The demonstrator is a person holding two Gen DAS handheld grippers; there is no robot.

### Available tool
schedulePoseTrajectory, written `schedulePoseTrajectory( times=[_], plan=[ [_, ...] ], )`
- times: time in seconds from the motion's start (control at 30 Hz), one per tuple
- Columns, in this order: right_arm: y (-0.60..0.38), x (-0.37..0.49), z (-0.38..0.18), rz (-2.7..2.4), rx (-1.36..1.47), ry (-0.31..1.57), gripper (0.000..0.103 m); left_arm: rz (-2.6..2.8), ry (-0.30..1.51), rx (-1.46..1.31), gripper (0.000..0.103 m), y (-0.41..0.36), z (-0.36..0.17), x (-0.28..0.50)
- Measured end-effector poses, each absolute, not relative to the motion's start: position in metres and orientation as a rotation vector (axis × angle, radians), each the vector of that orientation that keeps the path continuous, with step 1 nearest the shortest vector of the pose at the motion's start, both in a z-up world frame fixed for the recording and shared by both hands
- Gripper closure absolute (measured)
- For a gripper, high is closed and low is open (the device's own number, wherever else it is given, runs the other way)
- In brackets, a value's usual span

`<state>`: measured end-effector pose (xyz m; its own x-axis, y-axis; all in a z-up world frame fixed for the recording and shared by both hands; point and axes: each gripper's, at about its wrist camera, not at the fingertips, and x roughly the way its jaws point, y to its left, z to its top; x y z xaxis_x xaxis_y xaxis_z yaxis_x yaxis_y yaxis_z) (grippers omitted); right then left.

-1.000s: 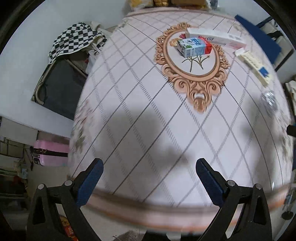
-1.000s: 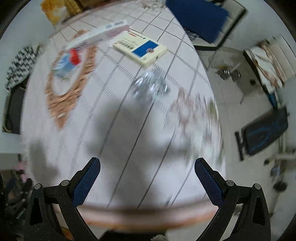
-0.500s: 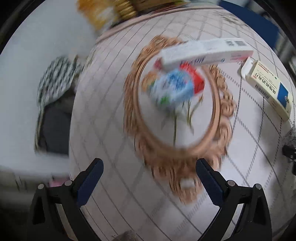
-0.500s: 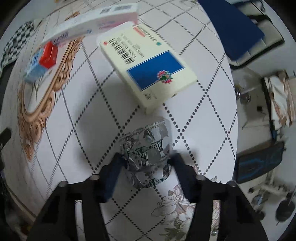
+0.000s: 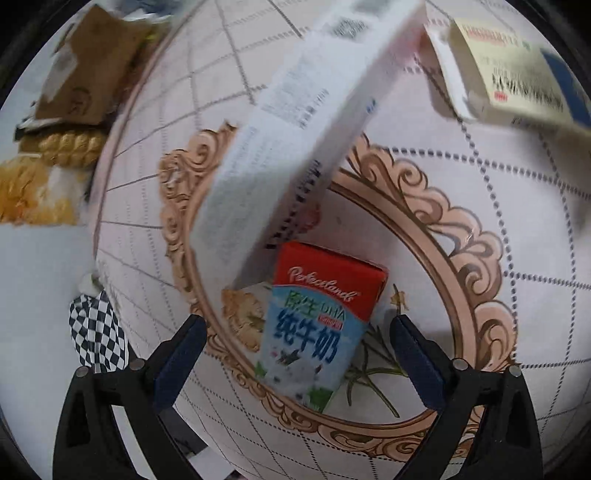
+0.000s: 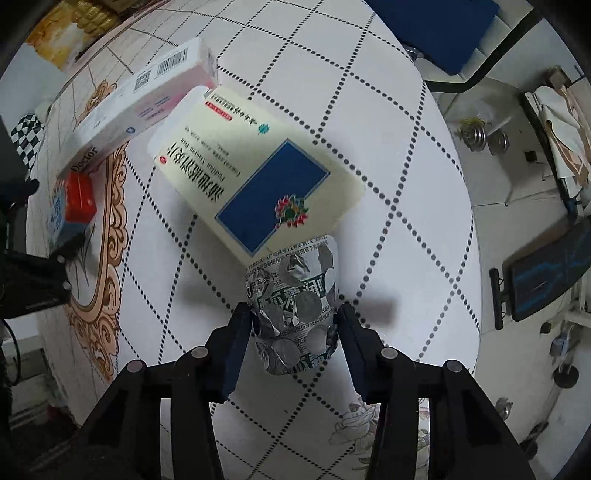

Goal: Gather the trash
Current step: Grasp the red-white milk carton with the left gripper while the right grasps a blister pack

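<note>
A red and blue milk carton (image 5: 314, 325) lies on the round table, between the open jaws of my left gripper (image 5: 295, 354); it also shows in the right wrist view (image 6: 72, 206). A long white box (image 5: 295, 122) leans over it, also seen from the right wrist (image 6: 140, 107). My right gripper (image 6: 293, 325) is shut on a crumpled silver foil blister pack (image 6: 295, 306) resting on the table. A cream box with a blue panel (image 6: 255, 181) lies just beyond the foil, and shows in the left wrist view (image 5: 517, 66).
The table (image 6: 388, 147) has a white diamond-pattern cloth with an ornate oval border (image 5: 461, 229). Cardboard and yellow packets (image 5: 66, 122) sit at its far edge. A blue chair (image 6: 436, 29) and floor items stand beyond the table's right edge.
My left gripper has moved forward over the table until the milk carton lies between its jaws. My right gripper has moved onto the foil pack and closed on it.
</note>
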<state>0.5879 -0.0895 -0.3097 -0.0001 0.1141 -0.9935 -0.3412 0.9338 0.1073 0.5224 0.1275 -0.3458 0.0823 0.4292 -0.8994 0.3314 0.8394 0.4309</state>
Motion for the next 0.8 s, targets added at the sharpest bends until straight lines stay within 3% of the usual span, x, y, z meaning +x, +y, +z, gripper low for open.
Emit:
schedulePoseTrajectory(
  times=[0.03,0.07,0.1,0.43,0.8],
  plan=[
    [-0.090,0.591,-0.310,0.356,-0.183,1.532,0.053,0.064,1.513,0.610,0.010,0.128,-0.342,0.522],
    [-0.090,0.595,-0.311,0.354,-0.187,1.531,0.053,0.043,1.520,0.569,0.024,0.129,-0.339,0.523],
    [-0.089,0.597,-0.312,0.351,-0.194,1.529,0.053,0.018,1.531,0.512,0.048,0.131,-0.336,0.524],
    [-0.082,0.569,-0.299,0.369,-0.227,1.493,0.053,0.165,1.528,0.182,0.048,0.134,-0.319,0.490],
    [-0.069,0.503,-0.263,0.460,-0.265,1.380,0.053,0.424,1.347,-0.317,0.049,0.110,-0.260,0.361]
  ],
)
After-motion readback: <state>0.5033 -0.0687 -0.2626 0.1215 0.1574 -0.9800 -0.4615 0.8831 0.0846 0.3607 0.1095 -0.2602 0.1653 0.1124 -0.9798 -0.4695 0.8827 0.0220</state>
